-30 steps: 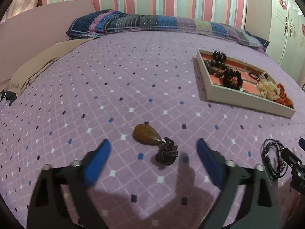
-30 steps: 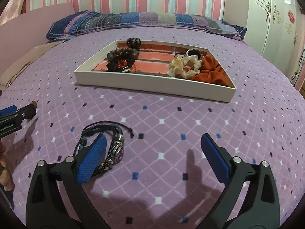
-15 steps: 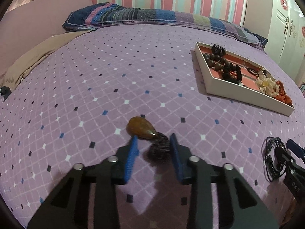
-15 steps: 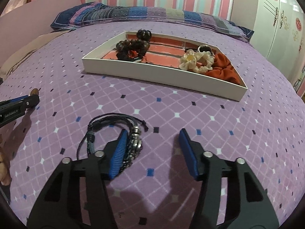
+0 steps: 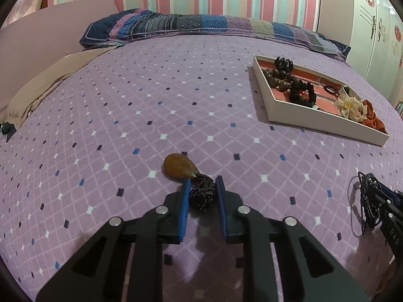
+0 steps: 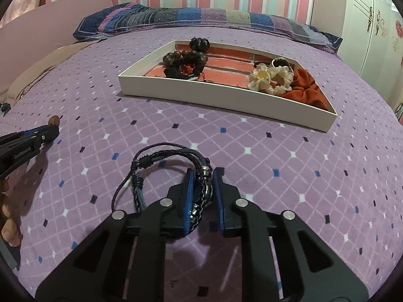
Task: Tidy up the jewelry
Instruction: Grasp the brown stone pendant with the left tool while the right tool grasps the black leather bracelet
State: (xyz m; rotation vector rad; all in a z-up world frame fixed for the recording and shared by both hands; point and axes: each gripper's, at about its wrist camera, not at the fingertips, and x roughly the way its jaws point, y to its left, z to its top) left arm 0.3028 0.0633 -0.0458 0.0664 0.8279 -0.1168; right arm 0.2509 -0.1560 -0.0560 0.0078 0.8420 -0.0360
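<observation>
A brown teardrop pendant (image 5: 179,167) lies on the purple bedspread with its dark coiled cord (image 5: 201,197) bunched behind it. My left gripper (image 5: 201,183) is closing, its blue pads pressing the cord bundle from both sides. A black braided bracelet (image 6: 161,154) with metal beads lies closer to the tray. My right gripper (image 6: 203,173) is closing too, and its pads squeeze the beaded side of the bracelet. The white tray (image 6: 201,95) with a red floor holds wooden beads, a dark bracelet, a cream flower scrunchie and an orange scrunchie.
A patchwork pillow (image 5: 201,25) lies along the striped wall behind the bed. A beige cloth (image 5: 50,75) covers the bed's left edge. A white wardrobe (image 6: 377,25) stands at the right. Fingers of a hand (image 6: 10,229) show at the left edge of the right wrist view.
Both grippers went from wide open to nearly closed. The left one closed around the pendant's cord, the right one around the braided bracelet. Neither hand shifted much.
</observation>
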